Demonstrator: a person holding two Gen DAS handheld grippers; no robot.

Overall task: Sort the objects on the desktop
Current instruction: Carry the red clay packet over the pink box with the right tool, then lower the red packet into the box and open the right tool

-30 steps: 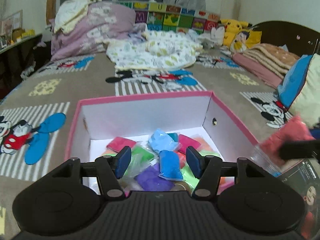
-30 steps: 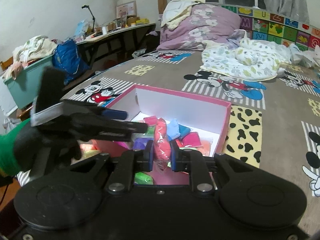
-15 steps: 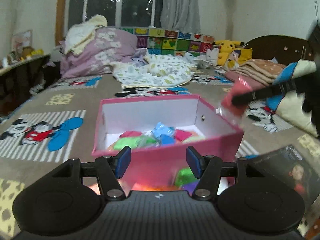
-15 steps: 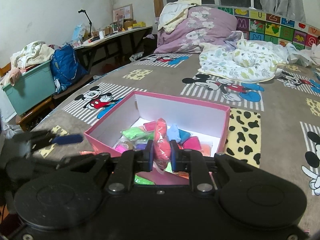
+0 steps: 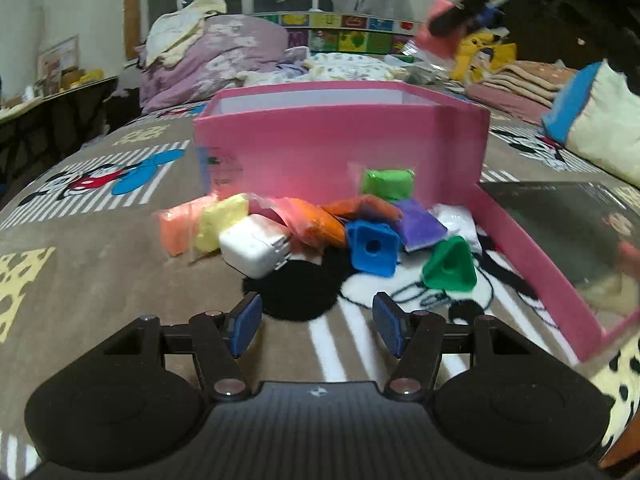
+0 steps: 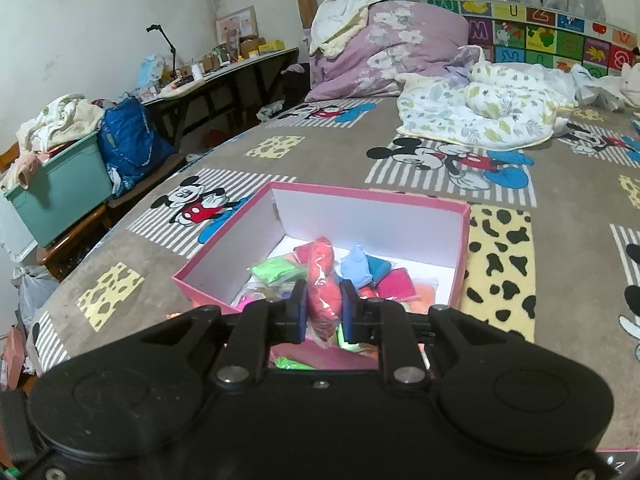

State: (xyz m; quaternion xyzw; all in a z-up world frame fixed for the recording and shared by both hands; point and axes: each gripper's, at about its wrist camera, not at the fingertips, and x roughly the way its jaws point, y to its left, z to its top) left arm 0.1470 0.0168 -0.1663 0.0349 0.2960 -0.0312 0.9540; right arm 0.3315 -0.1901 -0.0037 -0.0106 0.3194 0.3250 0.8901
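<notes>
right gripper (image 6: 323, 307) pinches red packet (image 6: 322, 286) above pink box (image 6: 463, 248); left gripper (image 5: 316, 326) spread; only left view shows white charger (image 5: 254, 245) outside box.

From your left wrist camera, the tall pink cardboard box (image 5: 340, 148) hides its own contents behind its near wall. Your right hand-held gripper (image 5: 460, 20) is a dark blur at the top edge, its jaws unreadable there. The glossy dark pink-edged box lid (image 5: 560, 232) runs off the right edge.
</notes>
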